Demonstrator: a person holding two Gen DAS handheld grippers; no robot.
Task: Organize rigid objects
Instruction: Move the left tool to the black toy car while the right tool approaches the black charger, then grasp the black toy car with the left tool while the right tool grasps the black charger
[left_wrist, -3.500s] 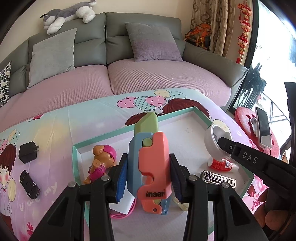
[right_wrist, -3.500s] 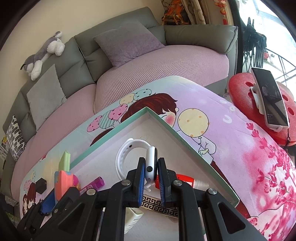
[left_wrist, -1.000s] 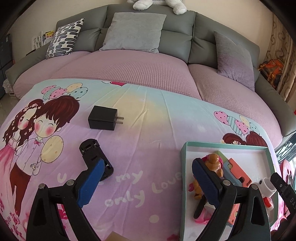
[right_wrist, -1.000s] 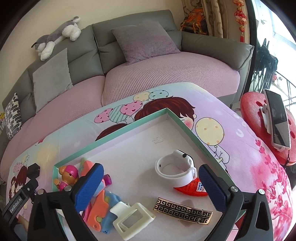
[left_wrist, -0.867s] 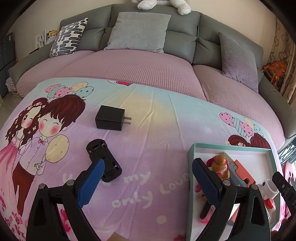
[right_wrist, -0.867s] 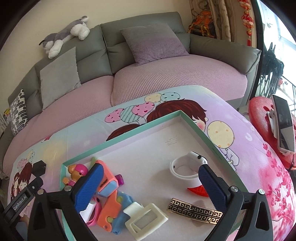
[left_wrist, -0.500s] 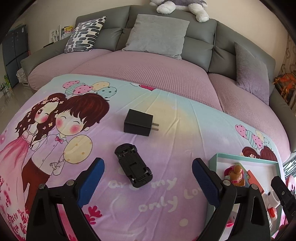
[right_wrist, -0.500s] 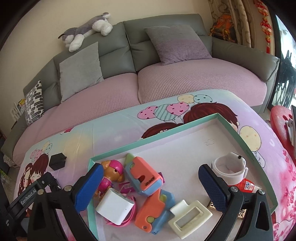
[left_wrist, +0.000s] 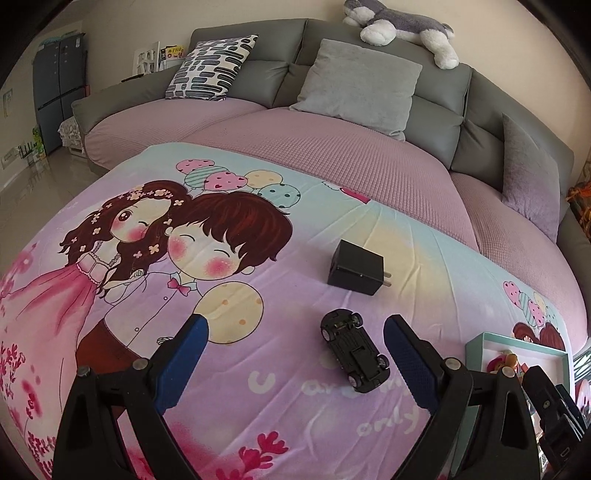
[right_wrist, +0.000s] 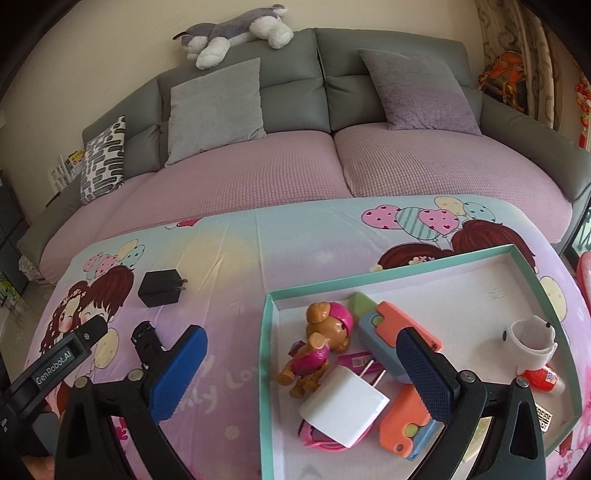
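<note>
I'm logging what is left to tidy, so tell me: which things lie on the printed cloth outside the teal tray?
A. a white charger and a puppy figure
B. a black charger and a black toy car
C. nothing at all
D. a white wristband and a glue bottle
B: the black charger and the black toy car lie on the printed cloth, left of the teal tray.

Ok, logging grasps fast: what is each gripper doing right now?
Left gripper: open, holding nothing, above the black toy car.
Right gripper: open, holding nothing, over the tray.
</note>
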